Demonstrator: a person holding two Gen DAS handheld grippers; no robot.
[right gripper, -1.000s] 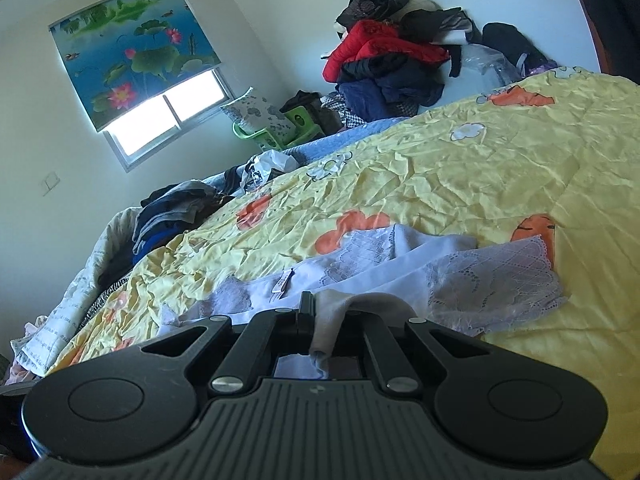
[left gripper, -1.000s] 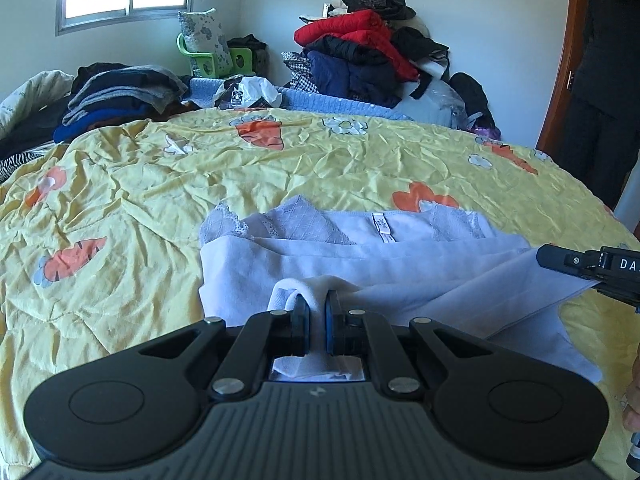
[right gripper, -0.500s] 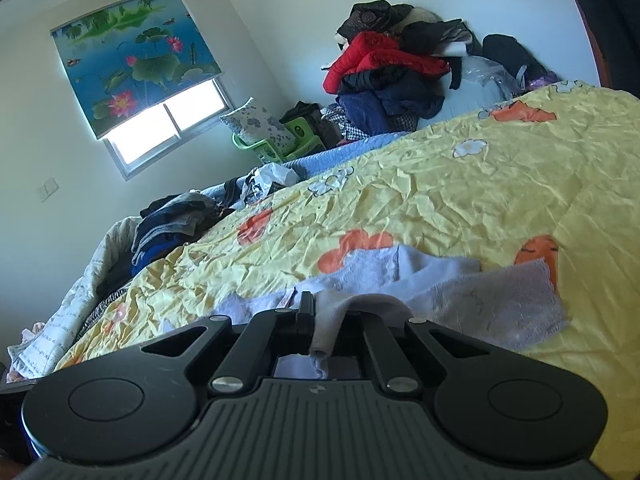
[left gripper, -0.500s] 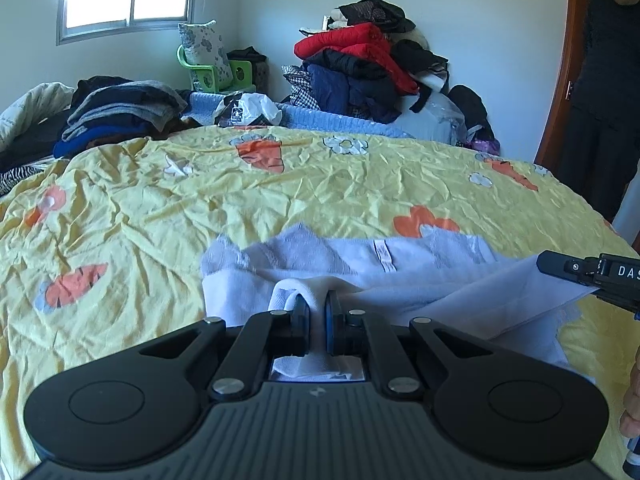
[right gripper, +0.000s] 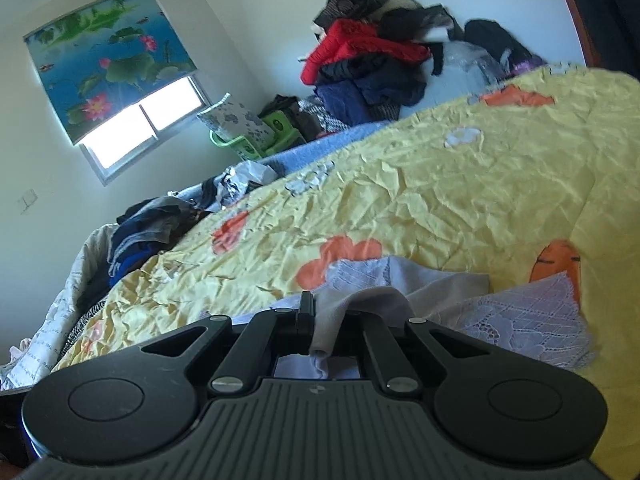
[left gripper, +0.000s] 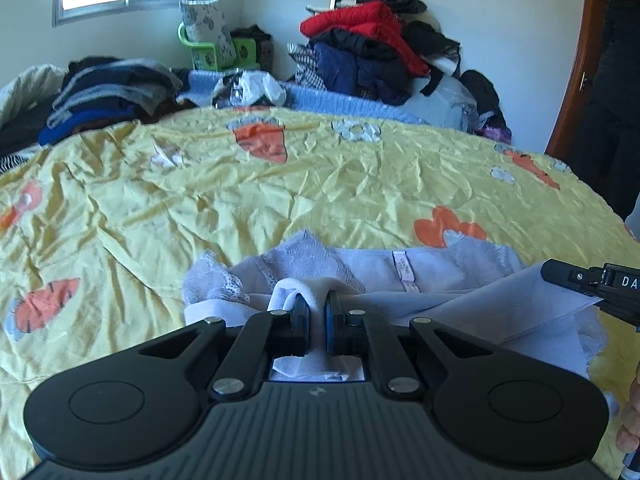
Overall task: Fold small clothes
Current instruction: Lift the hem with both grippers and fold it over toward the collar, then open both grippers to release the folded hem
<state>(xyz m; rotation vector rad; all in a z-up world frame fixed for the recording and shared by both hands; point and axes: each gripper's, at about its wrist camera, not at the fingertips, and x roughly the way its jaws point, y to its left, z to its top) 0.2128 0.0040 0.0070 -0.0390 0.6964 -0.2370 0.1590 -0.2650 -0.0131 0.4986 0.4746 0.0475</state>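
The left hand-held gripper point(left gripper: 318, 316) sits at the bottom centre of the left wrist view, clenched on a bunched white hem of a pale lilac garment point(left gripper: 424, 276). The garment lies in the lower middle of that frame on the yellow bedspread point(left gripper: 280, 184), which is printed with orange carrots and white flowers. Lace panels show at the garment's far edge, and a small pale sewn-in label point(left gripper: 404, 270) stands near its middle; the writing on it is too small to read.

At the right edge of the same view the right hand-held gripper point(left gripper: 576, 280) pinches the garment's right corner, and its black body carries white letters, "DA", cut off by the frame. In the right wrist view that hand-held gripper point(right gripper: 322, 320) is likewise clenched on a fold of the lilac cloth, with lace point(right gripper: 528, 316) spread to its right.

A heap of clothes point(left gripper: 372, 44) topped by a red piece sits at the upper centre, beyond the bed. A roller blind point(right gripper: 104, 60) printed with lotus flowers hangs at the upper left of the right wrist view.
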